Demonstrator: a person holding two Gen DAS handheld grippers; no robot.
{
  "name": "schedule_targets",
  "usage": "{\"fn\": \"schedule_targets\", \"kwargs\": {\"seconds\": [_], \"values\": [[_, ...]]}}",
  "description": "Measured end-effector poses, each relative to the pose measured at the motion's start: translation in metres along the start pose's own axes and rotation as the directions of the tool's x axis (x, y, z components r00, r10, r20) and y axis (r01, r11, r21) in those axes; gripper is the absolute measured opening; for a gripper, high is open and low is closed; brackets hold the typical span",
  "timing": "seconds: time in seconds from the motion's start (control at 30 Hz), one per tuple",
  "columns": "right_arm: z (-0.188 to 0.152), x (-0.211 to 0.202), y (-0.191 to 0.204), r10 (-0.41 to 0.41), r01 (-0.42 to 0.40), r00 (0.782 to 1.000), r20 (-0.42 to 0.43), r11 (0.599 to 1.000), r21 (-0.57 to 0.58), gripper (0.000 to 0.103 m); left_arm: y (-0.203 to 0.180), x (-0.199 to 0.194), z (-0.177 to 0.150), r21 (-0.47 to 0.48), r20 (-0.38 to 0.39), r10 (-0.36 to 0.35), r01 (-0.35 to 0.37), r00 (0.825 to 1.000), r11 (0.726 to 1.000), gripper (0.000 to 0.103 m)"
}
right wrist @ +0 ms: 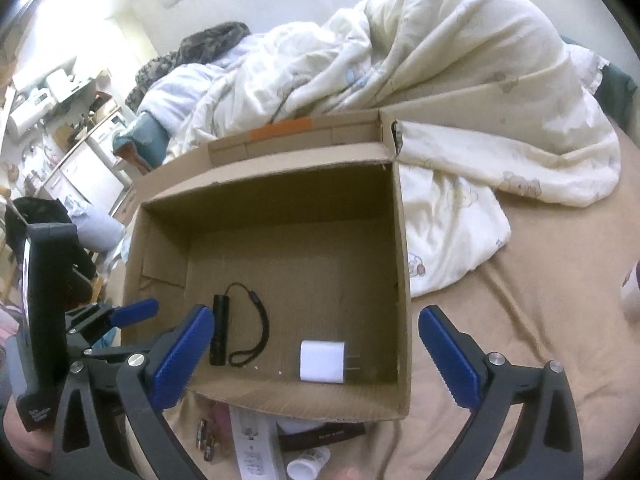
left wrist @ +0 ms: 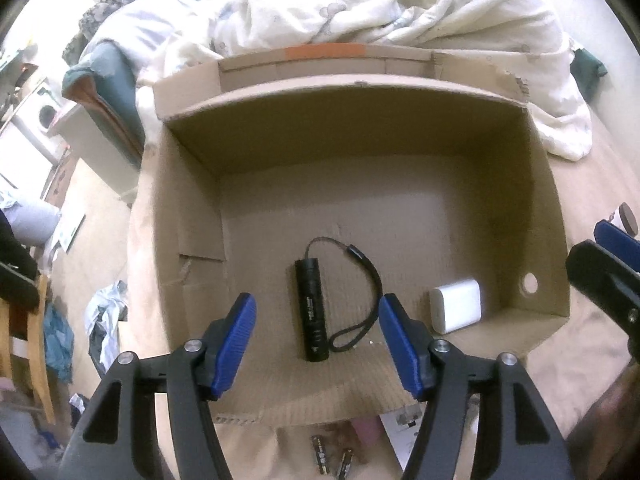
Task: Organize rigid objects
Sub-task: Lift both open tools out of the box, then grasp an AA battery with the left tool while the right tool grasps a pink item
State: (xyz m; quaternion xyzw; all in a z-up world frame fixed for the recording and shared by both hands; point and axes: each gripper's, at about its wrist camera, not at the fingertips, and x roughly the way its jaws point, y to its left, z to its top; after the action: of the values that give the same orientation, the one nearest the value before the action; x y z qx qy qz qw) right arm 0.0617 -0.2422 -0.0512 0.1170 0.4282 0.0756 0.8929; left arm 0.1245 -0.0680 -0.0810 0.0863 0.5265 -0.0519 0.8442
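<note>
An open cardboard box (left wrist: pixel 360 132) (right wrist: pixel 280 200) stands on the bed. On its floor lie a black flashlight (left wrist: pixel 312 312) (right wrist: pixel 218 332) with a wrist strap and, to its right, a white charger plug (left wrist: pixel 456 310) (right wrist: pixel 322 360). My left gripper (left wrist: pixel 316 302) hangs open over the flashlight, its blue pads clear on both sides and touching nothing. My right gripper (right wrist: pixel 316 314) stands wide open over the box's front right part, above the charger, with nothing held. One blue finger (right wrist: pixel 136 310) of the left gripper shows at the left of the right wrist view.
In front of the box lie two batteries (left wrist: pixel 320 456) (right wrist: pixel 206 440), a white remote (right wrist: pixel 256 448), a dark flat case (right wrist: pixel 324 434) and a small white bottle (right wrist: pixel 308 466). A crumpled duvet (right wrist: pixel 440 80) lies behind and right of the box. A cup (right wrist: pixel 632 296) sits at the far right.
</note>
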Motion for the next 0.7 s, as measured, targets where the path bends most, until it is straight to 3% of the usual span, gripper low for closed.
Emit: {"fn": "schedule_targets", "kwargs": {"seconds": [0.3,0.7], "values": [[0.0,-0.013,0.006,0.039,-0.038,0.999,0.021,0.999,-0.012,0.103,0.018,-0.032,-0.002,-0.032,0.031,0.008,-0.007,0.999,0.999,0.061],[-0.021,-0.052,0.024,0.077,-0.079,0.996,-0.054,0.996,-0.042,0.103,0.033,-0.072,-0.036,-0.061,0.042,-0.036,0.038,0.998,0.997,0.061]]}}
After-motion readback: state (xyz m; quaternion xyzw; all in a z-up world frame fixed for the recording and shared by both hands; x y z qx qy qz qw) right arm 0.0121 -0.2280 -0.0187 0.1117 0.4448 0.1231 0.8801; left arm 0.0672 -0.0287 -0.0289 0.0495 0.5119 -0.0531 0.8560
